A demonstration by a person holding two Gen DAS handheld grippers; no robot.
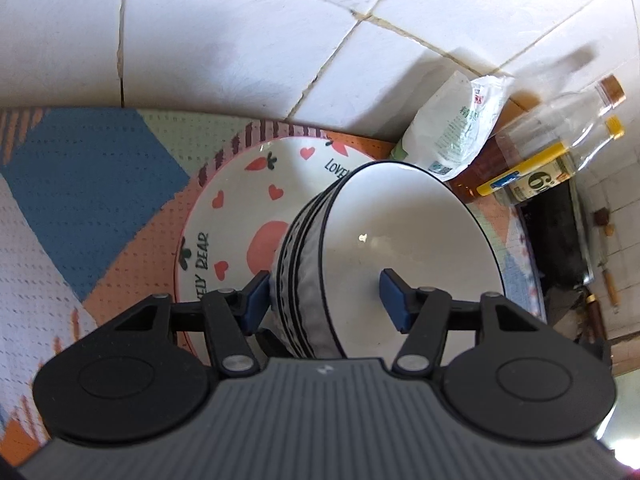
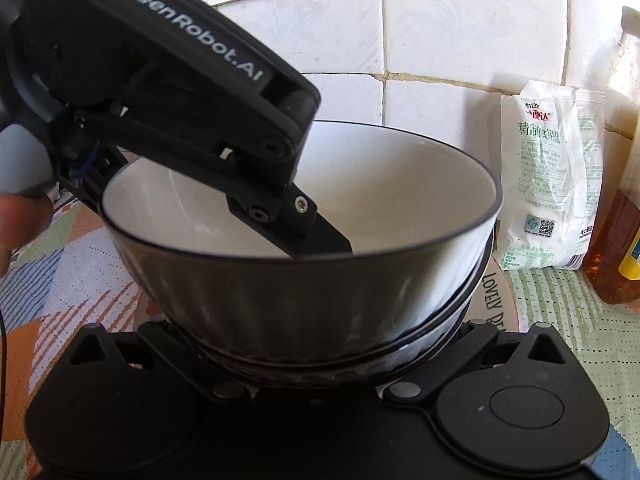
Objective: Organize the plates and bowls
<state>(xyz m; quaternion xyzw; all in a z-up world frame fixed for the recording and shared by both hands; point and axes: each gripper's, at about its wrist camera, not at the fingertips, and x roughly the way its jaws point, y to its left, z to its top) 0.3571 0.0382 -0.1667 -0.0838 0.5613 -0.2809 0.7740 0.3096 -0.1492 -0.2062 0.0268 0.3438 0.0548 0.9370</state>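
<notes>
A stack of nested bowls [image 1: 408,240], white inside and dark ribbed outside, stands on a white plate [image 1: 240,208] printed with pink hearts and "LOVELY BEAR". My left gripper [image 1: 325,300] straddles the near wall of the stack. Its left blue pad [image 1: 256,300] lies by the outer wall and its right pad [image 1: 394,300] is inside the top bowl, with white showing between pad and wall. In the right wrist view the left gripper's finger [image 2: 316,236] dips into the top bowl [image 2: 300,280]. The right gripper's body [image 2: 320,420] sits close below the stack, which hides its fingers.
A white salt bag [image 1: 452,132] [image 2: 552,184] and an amber oil bottle [image 1: 520,168] [image 2: 616,240] stand right of the plate against the tiled wall. A patterned mat [image 1: 92,184] covers the counter. A dark pan [image 1: 560,232] lies far right. A person's finger [image 2: 16,224] shows at left.
</notes>
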